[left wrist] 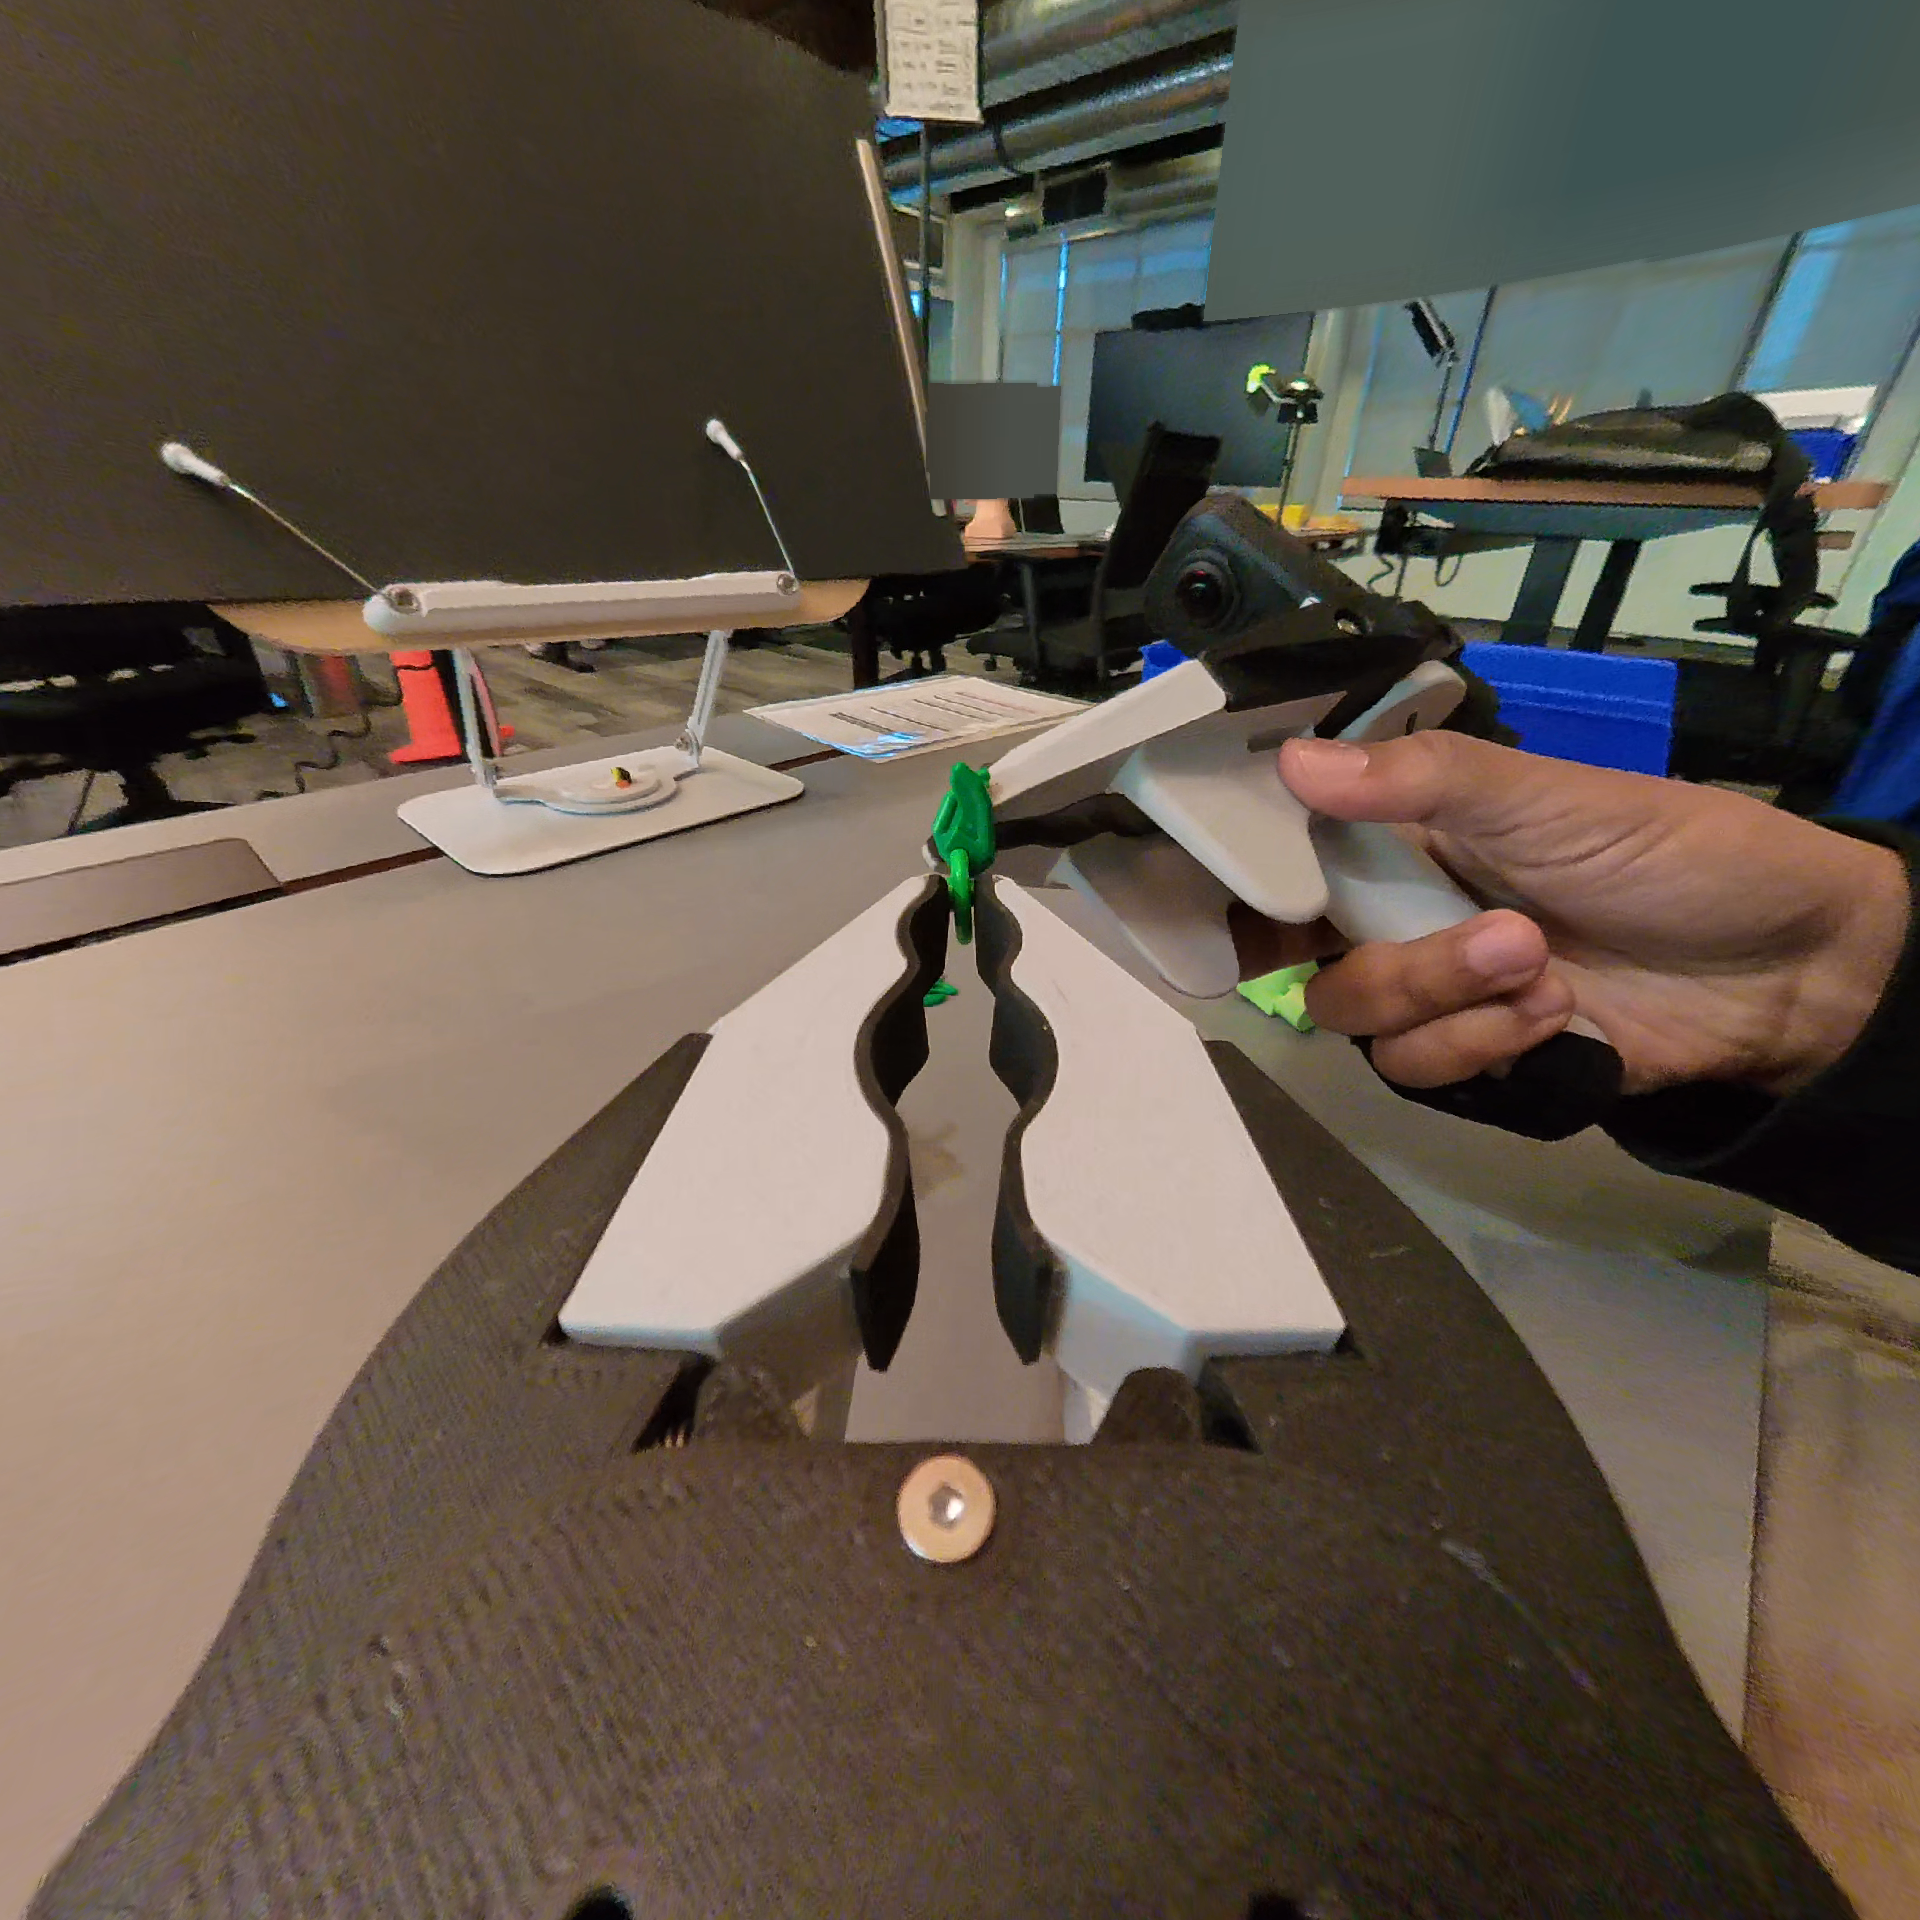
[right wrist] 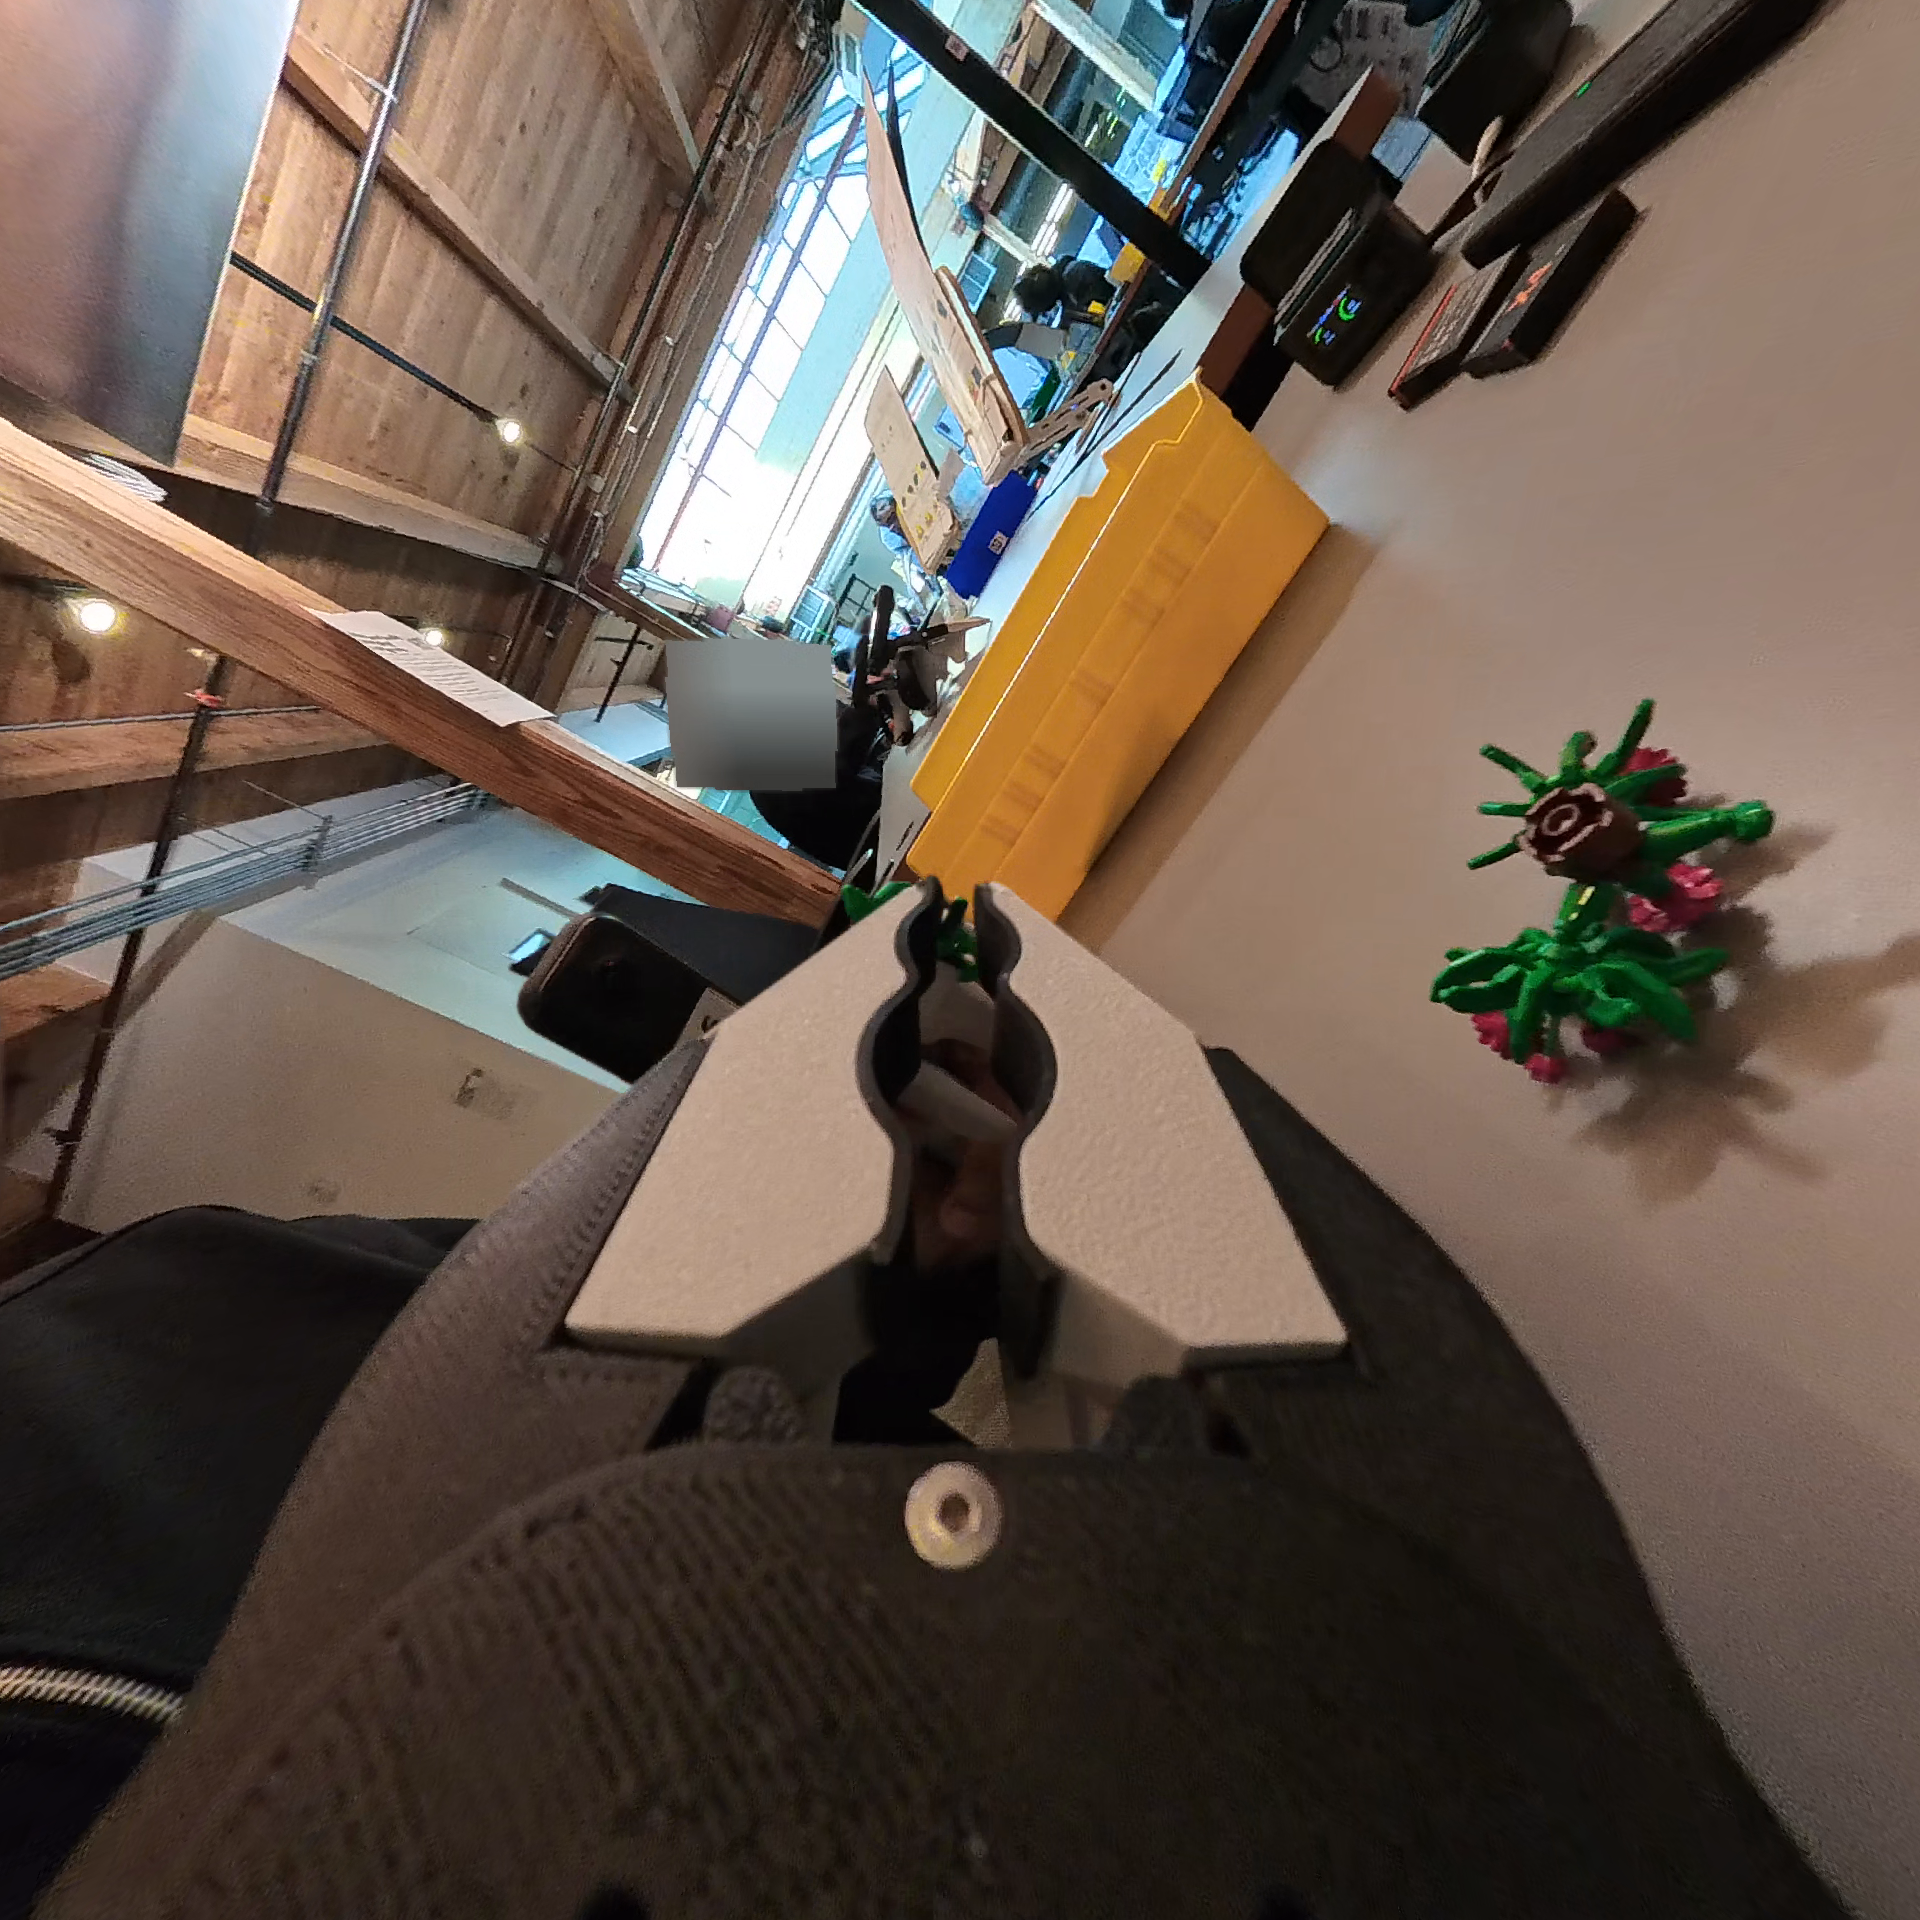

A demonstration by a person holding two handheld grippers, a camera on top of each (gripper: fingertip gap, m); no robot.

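Toward the far left edge of the grey counter (left wrist: 260, 1039), a white folding stand (left wrist: 603, 790) carrying a dark board is seen. At the middle, the left tongs (left wrist: 961, 896) are closed down to a narrow gap, and the lower stem of a small green plastic plant piece (left wrist: 961, 831) is pinched between their tips, raised above the counter. The upper part of that piece is gripped from the right by the right tongs (left wrist: 977, 821), nearly shut and held in a hand (left wrist: 1621, 904). Whether the piece is one part or two joined parts cannot be told. Pale green loose bits (left wrist: 1283, 997) lie on the counter beneath that hand.

In the right wrist view, a yellow plastic bin (right wrist: 1122, 644) is seen at the far side of the counter; its inside is hidden. Well apart from it, a toy flower cluster of green stems and pink blossoms (right wrist: 1600, 914) lies on the counter.
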